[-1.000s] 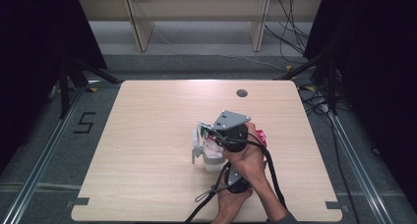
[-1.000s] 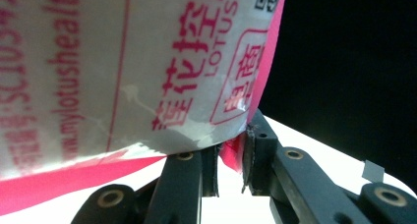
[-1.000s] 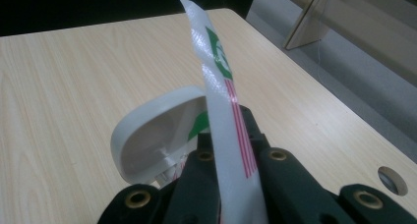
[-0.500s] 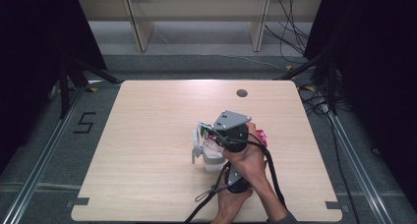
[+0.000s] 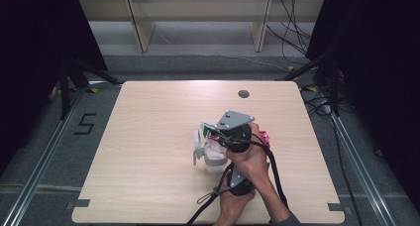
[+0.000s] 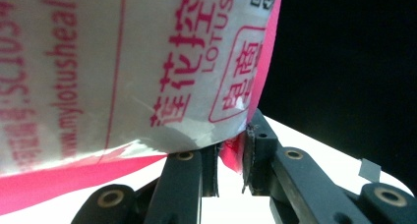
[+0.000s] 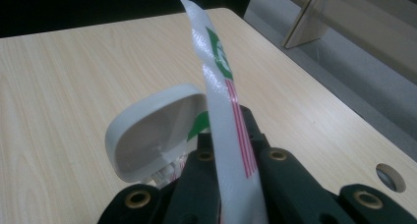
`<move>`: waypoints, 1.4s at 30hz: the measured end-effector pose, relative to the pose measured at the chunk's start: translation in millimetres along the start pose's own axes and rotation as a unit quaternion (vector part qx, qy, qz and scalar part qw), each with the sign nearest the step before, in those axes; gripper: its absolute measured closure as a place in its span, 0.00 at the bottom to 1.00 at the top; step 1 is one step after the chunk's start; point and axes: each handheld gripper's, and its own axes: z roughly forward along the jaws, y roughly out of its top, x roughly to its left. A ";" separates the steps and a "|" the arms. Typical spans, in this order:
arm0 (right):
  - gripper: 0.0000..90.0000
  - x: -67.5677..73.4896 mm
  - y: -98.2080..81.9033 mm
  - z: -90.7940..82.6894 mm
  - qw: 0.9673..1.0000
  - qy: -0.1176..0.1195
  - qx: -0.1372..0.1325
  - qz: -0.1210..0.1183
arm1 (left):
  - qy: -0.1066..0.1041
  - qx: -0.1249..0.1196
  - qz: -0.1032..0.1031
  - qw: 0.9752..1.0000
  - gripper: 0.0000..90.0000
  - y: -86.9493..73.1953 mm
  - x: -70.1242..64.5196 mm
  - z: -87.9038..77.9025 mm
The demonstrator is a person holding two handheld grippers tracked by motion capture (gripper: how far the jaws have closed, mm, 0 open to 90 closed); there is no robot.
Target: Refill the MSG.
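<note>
The pale wooden table [image 5: 148, 151] is evenly lit from above, its surroundings falling into darkness. The left gripper view blurs the close pink-printed white plastic pack [image 6: 123, 67]; behind it the surface glares white.

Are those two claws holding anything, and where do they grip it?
Yes. The left gripper pinches the pink edge of a wipes pack; the right gripper clamps a white strip near its lower end.

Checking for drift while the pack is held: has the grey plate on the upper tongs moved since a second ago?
No. The grey plate sits at the same spot below the table's round hole as before.
</note>
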 end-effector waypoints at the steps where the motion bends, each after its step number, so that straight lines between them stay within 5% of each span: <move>1: 1.00 -0.3 0.7 -0.3 1.000 0.004 -0.002 -0.007 | 0.000 0.001 0.001 1.000 0.87 0.3 0.0 -0.4; 4: 1.00 -1.9 -0.4 0.9 1.000 0.004 -0.001 0.000 | -0.007 0.003 -0.012 1.000 0.87 -1.5 -1.4 1.8; 5: 1.00 -3.7 -1.5 1.4 1.000 0.005 0.002 0.000 | -0.006 0.015 0.007 1.000 0.87 -1.9 0.6 0.5; 7: 1.00 -5.2 -2.9 1.0 1.000 0.006 0.002 0.017 | 0.007 0.013 0.004 1.000 0.87 -2.2 0.1 -0.3; 15: 1.00 -5.1 -1.6 -0.7 1.000 0.005 -0.004 0.005 | 0.011 0.008 0.012 1.000 0.87 -0.2 -0.6 -2.0; 16: 1.00 -3.0 0.2 -2.1 1.000 0.006 -0.005 0.003 | -0.005 0.009 0.018 1.000 0.87 1.4 0.8 -1.5; 18: 1.00 0.4 3.4 -3.9 1.000 0.006 -0.007 -0.007 | 0.007 -0.012 -0.004 1.000 0.87 2.8 -1.5 -1.0; 20: 1.00 2.6 4.3 -3.3 1.000 0.006 -0.006 -0.012 | 0.012 -0.007 -0.001 1.000 0.87 2.4 -1.2 -1.9; 21: 1.00 2.8 4.0 -2.4 1.000 0.006 -0.002 -0.012 | 0.007 -0.066 -0.067 0.996 0.87 1.4 -10.3 6.6; 23: 1.00 2.8 2.5 -0.6 1.000 0.005 0.005 -0.004 | 0.002 -0.045 -0.054 0.998 0.87 0.7 -7.7 4.5; 42: 1.00 1.2 1.6 1.2 1.000 0.010 0.006 -0.007 | 0.001 -0.044 -0.051 0.998 0.87 0.5 -7.7 5.7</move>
